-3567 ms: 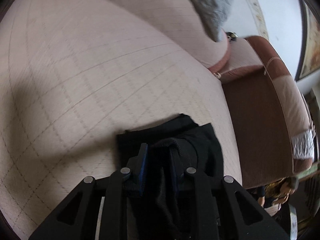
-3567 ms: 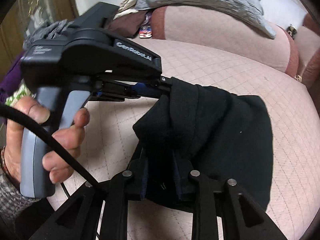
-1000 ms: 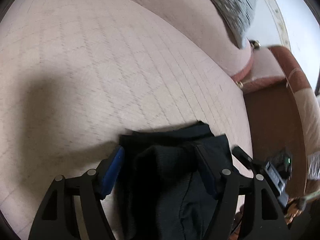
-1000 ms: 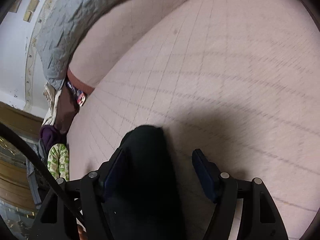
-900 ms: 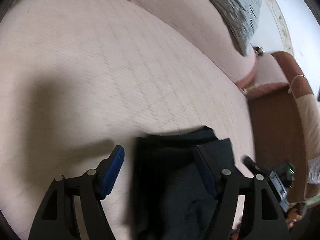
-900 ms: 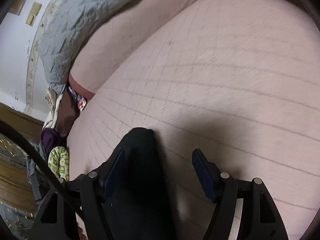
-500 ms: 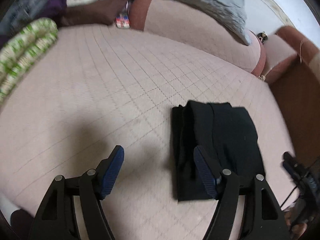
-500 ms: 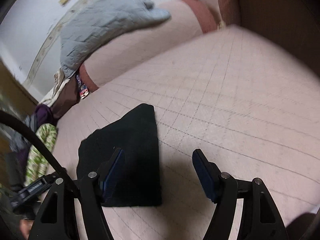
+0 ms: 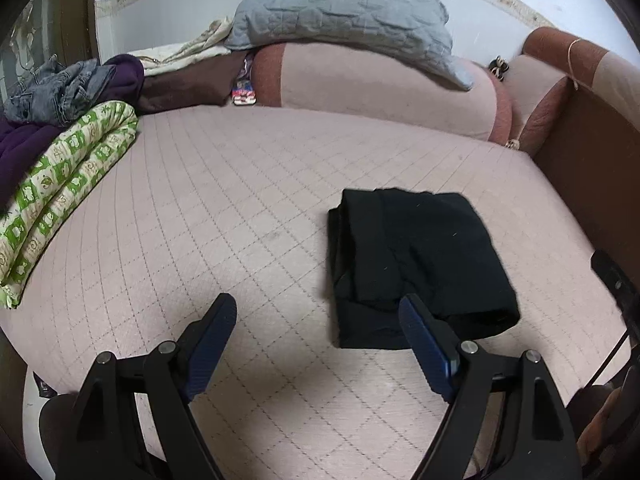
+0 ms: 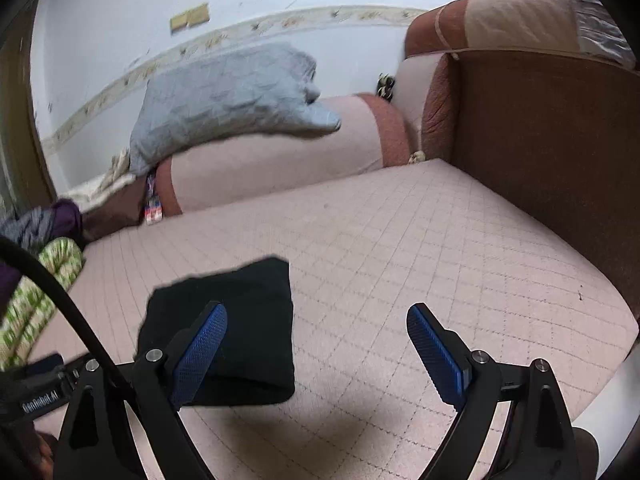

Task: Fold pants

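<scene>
The black pants [image 9: 412,258] lie folded into a compact rectangle on the pink quilted bed [image 9: 224,208]. In the right wrist view the same pants [image 10: 236,320] sit at the lower left. My left gripper [image 9: 316,306] hovers above and in front of the bundle with its jaws opening wide and nothing between them. My right gripper [image 10: 316,312] is also raised with its jaws opening; only bare quilt shows between its blue pads [image 10: 434,354]. Neither gripper touches the pants.
A grey quilted pillow [image 9: 340,12] rests on the pink bolster [image 9: 376,84] at the back. A green-patterned roll [image 9: 60,188], jeans [image 9: 56,88] and purple clothing [image 9: 20,148] pile up at the left. A brown headboard [image 10: 548,160] bounds the right side.
Both grippers let go of the pants, pulled back and rose, and their jaws widened. The pants, earlier between the jaws, now lie folded on the bed farther off.
</scene>
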The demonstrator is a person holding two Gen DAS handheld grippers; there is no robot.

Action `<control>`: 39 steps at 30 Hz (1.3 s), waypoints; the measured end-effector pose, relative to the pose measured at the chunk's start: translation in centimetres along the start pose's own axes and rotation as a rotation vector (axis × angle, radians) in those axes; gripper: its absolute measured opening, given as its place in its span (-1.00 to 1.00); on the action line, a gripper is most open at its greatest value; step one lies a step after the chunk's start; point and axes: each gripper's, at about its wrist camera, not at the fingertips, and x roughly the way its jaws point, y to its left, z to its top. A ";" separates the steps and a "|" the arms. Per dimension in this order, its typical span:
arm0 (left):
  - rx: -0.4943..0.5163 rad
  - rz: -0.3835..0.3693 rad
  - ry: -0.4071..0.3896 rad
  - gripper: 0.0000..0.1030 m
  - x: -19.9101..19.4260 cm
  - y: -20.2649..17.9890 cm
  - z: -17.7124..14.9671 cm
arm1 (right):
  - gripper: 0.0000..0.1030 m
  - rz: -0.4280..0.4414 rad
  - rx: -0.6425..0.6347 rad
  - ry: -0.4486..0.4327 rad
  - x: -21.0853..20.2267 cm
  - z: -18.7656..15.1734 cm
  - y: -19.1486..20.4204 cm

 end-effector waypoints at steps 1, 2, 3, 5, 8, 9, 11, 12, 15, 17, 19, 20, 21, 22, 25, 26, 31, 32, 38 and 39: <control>-0.004 -0.008 -0.009 0.61 -0.3 -0.2 0.1 | 0.84 0.010 0.012 -0.017 -0.2 0.5 -0.1; -0.007 -0.014 -0.015 0.61 -0.5 -0.4 0.2 | 0.84 0.027 0.031 -0.046 -0.9 1.0 -0.3; -0.009 -0.025 -0.019 0.61 -0.5 -0.6 0.5 | 0.84 0.055 0.057 -0.097 -2.1 1.8 -0.6; -0.016 -0.040 -0.018 0.61 -0.6 -1.0 1.0 | 0.84 0.113 0.097 -0.160 -3.9 3.5 -1.0; -0.038 -0.077 -0.004 0.61 -0.4 -1.7 1.6 | 0.84 0.187 0.152 -0.204 -6.0 6.4 -1.8; -0.039 -0.094 0.002 0.61 -0.3 -2.2 1.9 | 0.84 0.227 0.183 -0.229 -6.8 7.4 -2.2; -0.029 -0.117 0.000 0.61 -0.4 -2.7 2.3 | 0.84 0.296 0.248 -0.260 -7.6 9.0 -3.2; -0.023 -0.123 -0.011 0.61 -0.6 -3.2 2.4 | 0.84 0.343 0.291 -0.257 -7.7 9.7 -3.7; -0.002 -0.121 -0.026 0.61 -1.0 -4.0 2.0 | 0.84 0.438 0.400 -0.181 -6.0 10.7 -5.1; 0.009 -0.109 -0.024 0.61 -0.8 -3.9 1.8 | 0.84 0.437 0.457 -0.109 -4.1 10.1 -5.7; 0.015 -0.072 -0.022 0.61 -0.5 -3.6 1.3 | 0.84 0.376 0.396 -0.002 -1.5 9.1 -5.3; 0.017 -0.055 -0.020 0.61 -0.3 -3.4 1.1 | 0.84 0.313 0.320 0.069 0.0 8.3 -4.5; 0.018 -0.040 -0.017 0.61 -0.1 -3.1 0.9 | 0.84 0.225 0.225 0.140 1.9 6.9 -3.5; 0.016 -0.030 -0.014 0.61 0.1 -2.7 0.8 | 0.84 0.191 0.186 0.173 2.8 6.1 -3.0; -0.004 -0.025 0.002 0.61 0.7 -1.7 0.5 | 0.83 0.138 0.118 0.322 6.3 2.6 -2.0; -0.009 -0.024 0.008 0.61 0.9 -1.5 0.4 | 0.83 0.136 0.119 0.346 6.8 2.0 -1.9; -0.023 -0.027 0.017 0.61 1.6 -0.8 0.3 | 0.83 0.125 0.080 0.397 8.2 0.3 -1.0; -0.021 -0.029 0.016 0.61 1.7 -0.7 0.3 | 0.83 0.124 0.073 0.392 8.2 0.2 -0.8; 0.006 -0.032 0.014 0.61 2.1 -0.8 0.2 | 0.83 0.114 0.043 0.387 9.1 0.1 -0.5; 0.009 -0.034 0.017 0.61 2.2 -0.8 0.2 | 0.83 0.113 0.041 0.390 9.2 0.0 -0.5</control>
